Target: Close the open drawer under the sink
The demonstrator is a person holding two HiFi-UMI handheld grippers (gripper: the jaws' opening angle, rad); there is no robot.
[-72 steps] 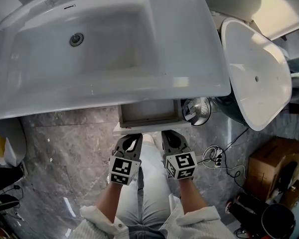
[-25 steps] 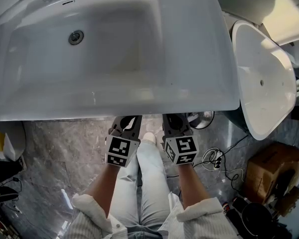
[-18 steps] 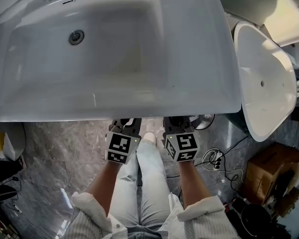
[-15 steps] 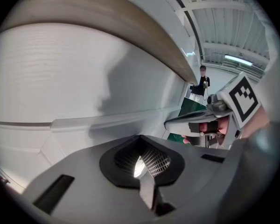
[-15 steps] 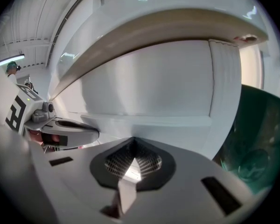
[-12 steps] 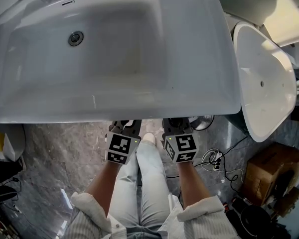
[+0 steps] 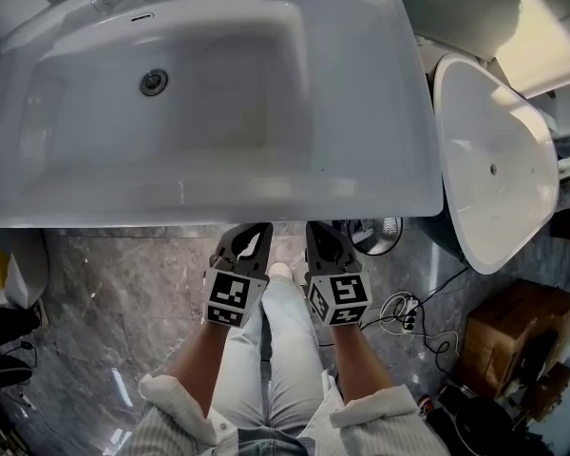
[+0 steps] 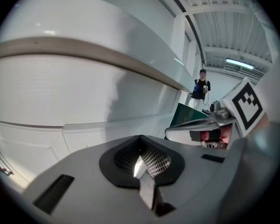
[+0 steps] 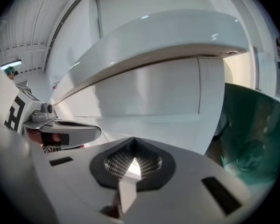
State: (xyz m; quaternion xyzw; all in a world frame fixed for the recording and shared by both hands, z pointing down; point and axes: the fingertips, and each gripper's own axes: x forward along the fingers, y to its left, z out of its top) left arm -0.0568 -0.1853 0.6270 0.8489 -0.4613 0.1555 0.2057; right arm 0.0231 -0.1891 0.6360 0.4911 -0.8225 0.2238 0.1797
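In the head view the white sink (image 7: 209,93) fills the top, and the drawer beneath it is hidden under the sink's front rim. My left gripper (image 7: 250,232) and right gripper (image 7: 319,228) sit side by side just below that rim, tips pointing at the cabinet. In the left gripper view the left gripper (image 8: 141,140) is shut on nothing, a short way from the white drawer front (image 8: 70,97). In the right gripper view the right gripper (image 9: 133,143) is shut and empty, facing the same flat drawer front (image 9: 149,92) under the overhanging sink edge.
A second white basin (image 7: 489,160) stands to the right, over a dark green base (image 9: 252,139). A chrome fan (image 7: 375,231), a cable coil (image 7: 404,312) and a cardboard box (image 7: 518,321) lie on the floor at right. The person's legs (image 7: 275,350) are below the grippers.
The drawer stuck out from under the sink 2.9 s ago; now it no longer shows. Both grippers went in under the rim, then drew back slightly toward the person.
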